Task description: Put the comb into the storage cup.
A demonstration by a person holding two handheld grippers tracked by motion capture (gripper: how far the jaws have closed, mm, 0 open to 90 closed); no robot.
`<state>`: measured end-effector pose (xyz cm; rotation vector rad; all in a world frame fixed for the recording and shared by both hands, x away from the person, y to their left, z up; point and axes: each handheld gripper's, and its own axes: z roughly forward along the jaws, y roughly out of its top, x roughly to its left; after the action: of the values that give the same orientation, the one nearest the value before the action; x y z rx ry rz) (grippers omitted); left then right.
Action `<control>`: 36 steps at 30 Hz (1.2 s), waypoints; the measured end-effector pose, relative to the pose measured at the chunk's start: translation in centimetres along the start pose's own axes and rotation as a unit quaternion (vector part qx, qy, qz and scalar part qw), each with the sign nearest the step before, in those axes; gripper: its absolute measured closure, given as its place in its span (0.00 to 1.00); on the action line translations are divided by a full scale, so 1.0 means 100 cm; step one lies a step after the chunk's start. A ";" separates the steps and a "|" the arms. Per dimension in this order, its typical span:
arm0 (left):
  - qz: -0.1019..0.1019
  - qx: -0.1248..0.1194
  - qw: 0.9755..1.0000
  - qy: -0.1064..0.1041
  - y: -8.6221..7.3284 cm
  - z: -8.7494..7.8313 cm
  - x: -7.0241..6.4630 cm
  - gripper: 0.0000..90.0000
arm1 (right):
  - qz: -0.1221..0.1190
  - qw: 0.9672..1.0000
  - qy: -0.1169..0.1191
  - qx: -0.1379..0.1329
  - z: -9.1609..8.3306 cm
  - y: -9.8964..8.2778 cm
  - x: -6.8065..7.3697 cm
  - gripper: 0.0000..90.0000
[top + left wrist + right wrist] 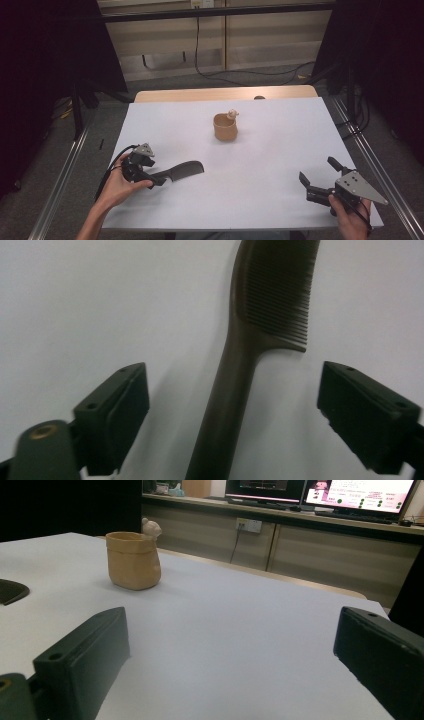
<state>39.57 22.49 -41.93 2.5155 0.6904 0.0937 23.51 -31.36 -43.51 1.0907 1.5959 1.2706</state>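
A dark brown comb (pixel 184 170) lies flat on the white table (pixel 260 150), left of the middle. My left gripper (pixel 157 177) is at the comb's handle end. In the left gripper view the comb (pixel 240 365) runs up between the two jaws, which stand open on either side of the handle with a gap on both sides; the left gripper (pixel 235 372) is open. A tan cup (pixel 225 127) with a small pale figure (pixel 232 114) on its rim stands upright further back. My right gripper (pixel 316 169) hovers open near the front right, holding nothing.
In the right gripper view the cup (pixel 134 561) stands far ahead to the left of the open right gripper (pixel 232 615), and the comb's tip (pixel 9 590) shows at the left edge. Cabinets and monitors stand beyond the table's far edge.
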 end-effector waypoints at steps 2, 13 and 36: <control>0.004 0.009 1.000 -0.004 0.004 0.001 0.000 0.23 | -0.002 1.000 0.001 -0.001 0.000 0.000 0.000 0.01; 0.029 0.054 0.998 -0.005 0.014 0.007 -0.003 0.50 | -0.001 1.000 0.002 -0.001 0.000 0.000 0.000 0.01; 0.035 0.067 0.997 -0.002 0.017 0.014 -0.002 0.63 | -0.003 1.000 0.003 -0.002 0.001 0.000 0.000 0.01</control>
<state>40.42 20.50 -42.28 2.6689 0.6259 0.0695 23.55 -31.31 -43.51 1.0799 1.5983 1.2749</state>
